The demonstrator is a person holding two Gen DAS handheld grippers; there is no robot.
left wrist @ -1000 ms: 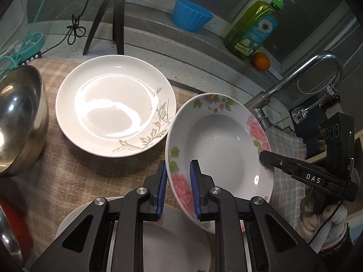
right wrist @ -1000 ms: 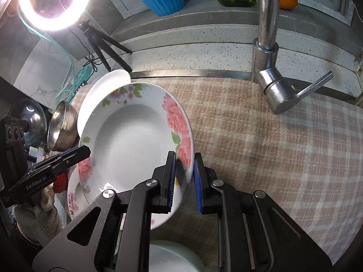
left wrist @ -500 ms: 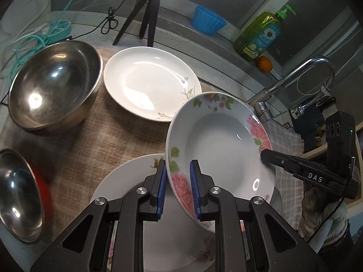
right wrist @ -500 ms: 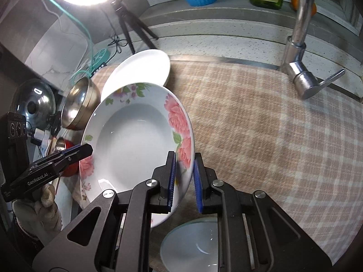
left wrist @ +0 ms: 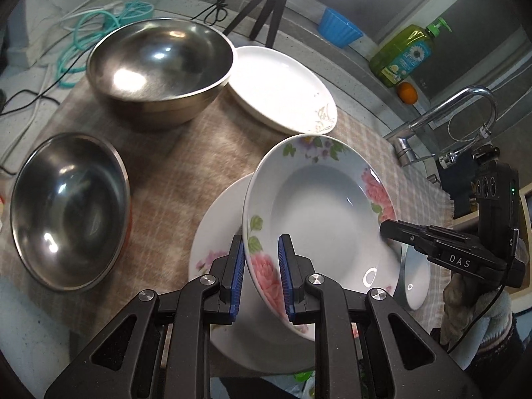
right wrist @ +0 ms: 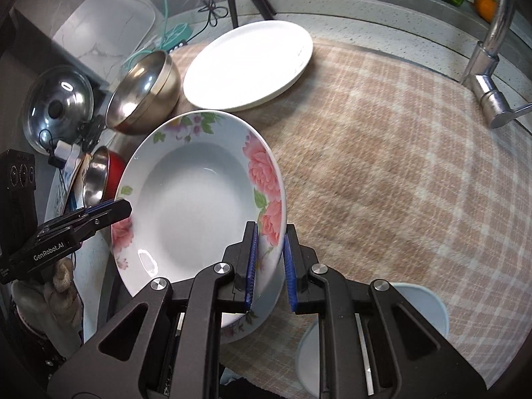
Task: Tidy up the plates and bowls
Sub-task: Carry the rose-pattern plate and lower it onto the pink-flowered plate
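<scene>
Surface: I see a table (right wrist: 382, 26) of speckled grey stone, mostly covered by a beige plaid cloth (right wrist: 399, 166). A chrome faucet (left wrist: 442, 116) stands at its far right edge. On the ledge behind sit a blue ribbed cup (left wrist: 339, 30), a green soap bottle (left wrist: 402, 56) and a small orange fruit (left wrist: 408, 93). A black tripod (left wrist: 269, 6) stands at the back under a bright ring light, with teal and white cables (left wrist: 99, 23) trailing off to the left.

Items on the cloth: a large steel bowl (left wrist: 159, 66); a smaller steel bowl (left wrist: 66, 209) with a red outside; a plain white plate (left wrist: 282, 89) with a faint leaf sprig; a flat floral plate (left wrist: 219, 242).

Task item: a deep plate with pink roses (left wrist: 319, 219), held tilted above the flat floral plate. My left tool (left wrist: 261, 276) pinches its near rim; my right tool (right wrist: 269, 262) pinches the opposite rim, so both carry it.

Hard to make out: a pale blue dish (right wrist: 419, 302) beside the right tool is largely covered by the tool's body. A glass pot lid (right wrist: 56, 106) and clutter at the far left of the right view are cut off and dim. The cloth there looks streaked with blur. A gloved hand (right wrist: 60, 279) shows only in part.
</scene>
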